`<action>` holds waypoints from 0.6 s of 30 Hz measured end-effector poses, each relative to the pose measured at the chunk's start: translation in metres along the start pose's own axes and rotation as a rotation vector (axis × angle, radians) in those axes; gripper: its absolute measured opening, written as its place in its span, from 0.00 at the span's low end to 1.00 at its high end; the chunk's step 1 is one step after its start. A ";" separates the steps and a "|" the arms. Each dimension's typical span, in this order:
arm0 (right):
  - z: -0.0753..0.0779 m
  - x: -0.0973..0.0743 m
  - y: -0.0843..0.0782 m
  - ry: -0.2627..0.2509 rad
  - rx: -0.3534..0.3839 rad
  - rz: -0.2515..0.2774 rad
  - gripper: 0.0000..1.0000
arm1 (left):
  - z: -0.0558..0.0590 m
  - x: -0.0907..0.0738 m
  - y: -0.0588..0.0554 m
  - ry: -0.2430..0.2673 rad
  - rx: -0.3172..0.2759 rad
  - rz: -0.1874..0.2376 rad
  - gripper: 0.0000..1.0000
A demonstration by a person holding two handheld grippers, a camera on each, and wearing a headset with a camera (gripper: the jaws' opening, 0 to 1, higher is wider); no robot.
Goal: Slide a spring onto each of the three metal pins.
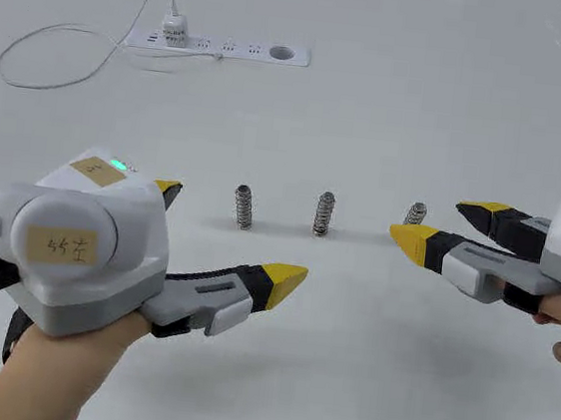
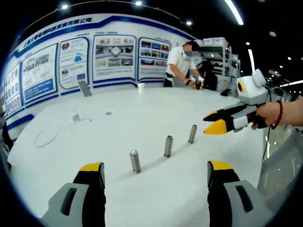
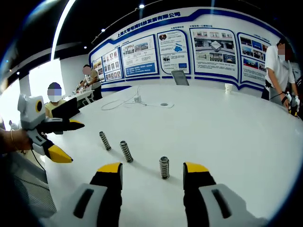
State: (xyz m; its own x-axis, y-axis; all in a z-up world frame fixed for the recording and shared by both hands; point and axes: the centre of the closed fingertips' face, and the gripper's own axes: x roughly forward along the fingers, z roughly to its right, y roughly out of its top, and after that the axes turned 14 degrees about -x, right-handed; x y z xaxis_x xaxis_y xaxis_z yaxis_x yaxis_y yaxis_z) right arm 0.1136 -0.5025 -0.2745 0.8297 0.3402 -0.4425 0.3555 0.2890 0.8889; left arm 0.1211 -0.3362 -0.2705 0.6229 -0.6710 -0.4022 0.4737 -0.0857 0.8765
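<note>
Just ahead of the left gripper (image 2: 156, 166), jaws spread wide and empty, three upright springs in a row on the white table (image 2: 118, 123): nearest spring (image 2: 135, 161), middle spring (image 2: 168, 146), far spring (image 2: 192, 134). Beyond the far spring and near it, the right gripper (image 2: 209, 124), jaws likewise parted, gripping nothing.

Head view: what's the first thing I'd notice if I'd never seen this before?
The white left gripper and right gripper, with open yellow-tipped black jaws, reach in from both sides. Between them three little coiled metal springs stand upright in a row on the white table.
</note>
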 end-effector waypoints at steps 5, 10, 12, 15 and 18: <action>-0.008 -0.009 0.002 0.017 -0.010 0.005 0.58 | 0.000 -0.006 0.000 0.003 -0.002 0.001 0.91; -0.013 -0.016 0.003 0.024 0.001 0.010 0.61 | 0.000 -0.011 -0.002 0.008 0.005 -0.004 0.91; -0.014 -0.019 0.003 0.025 0.001 0.010 0.62 | 0.001 -0.013 -0.002 0.007 0.004 -0.003 0.91; -0.015 -0.023 0.003 0.024 0.003 0.012 0.62 | 0.001 -0.016 -0.003 0.012 0.003 -0.008 0.91; -0.017 -0.026 0.002 0.027 0.007 0.014 0.64 | 0.001 -0.020 -0.004 0.018 0.004 -0.010 0.91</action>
State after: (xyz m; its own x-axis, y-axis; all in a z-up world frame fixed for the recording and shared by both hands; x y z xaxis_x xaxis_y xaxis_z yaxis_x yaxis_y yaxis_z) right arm 0.0854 -0.4951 -0.2628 0.8227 0.3682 -0.4332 0.3471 0.2781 0.8956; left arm 0.1065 -0.3235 -0.2658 0.6287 -0.6571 -0.4159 0.4775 -0.0959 0.8734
